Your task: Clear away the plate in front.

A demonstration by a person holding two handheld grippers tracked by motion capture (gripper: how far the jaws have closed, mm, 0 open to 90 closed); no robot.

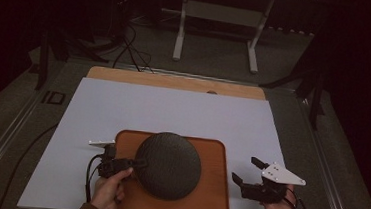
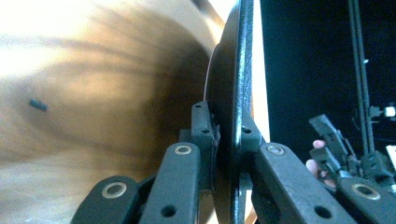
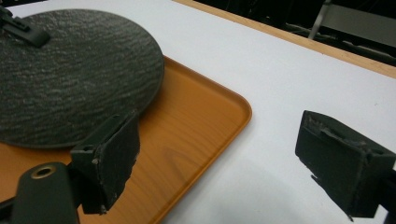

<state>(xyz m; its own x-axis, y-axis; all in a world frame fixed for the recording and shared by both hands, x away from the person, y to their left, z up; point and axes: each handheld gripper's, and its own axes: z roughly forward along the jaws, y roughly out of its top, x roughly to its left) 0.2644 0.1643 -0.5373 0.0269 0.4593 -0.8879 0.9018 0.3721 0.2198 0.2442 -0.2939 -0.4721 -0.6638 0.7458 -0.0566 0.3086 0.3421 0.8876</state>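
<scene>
The left gripper (image 2: 224, 154), its fingers clamped on the rim of the round black textured plate (image 1: 167, 165) over the orange wooden tray (image 1: 214, 187), may let it slip since the hold is thin, while the right gripper (image 1: 248, 170) stands open.

Black round plate (image 1: 168, 166): matte, rough textured top, thin rim. It sits over the middle of the orange-brown wooden tray (image 1: 214, 187), covering most of the tray's width. Tray is rectangular with rounded corners and a low raised lip, and lies on the near-centre part of the white sheet. The plate's left edge is pinched between the jaws of the left gripper (image 1: 136, 164); in the left gripper view the plate (image 2: 238, 93) shows edge-on.
</scene>
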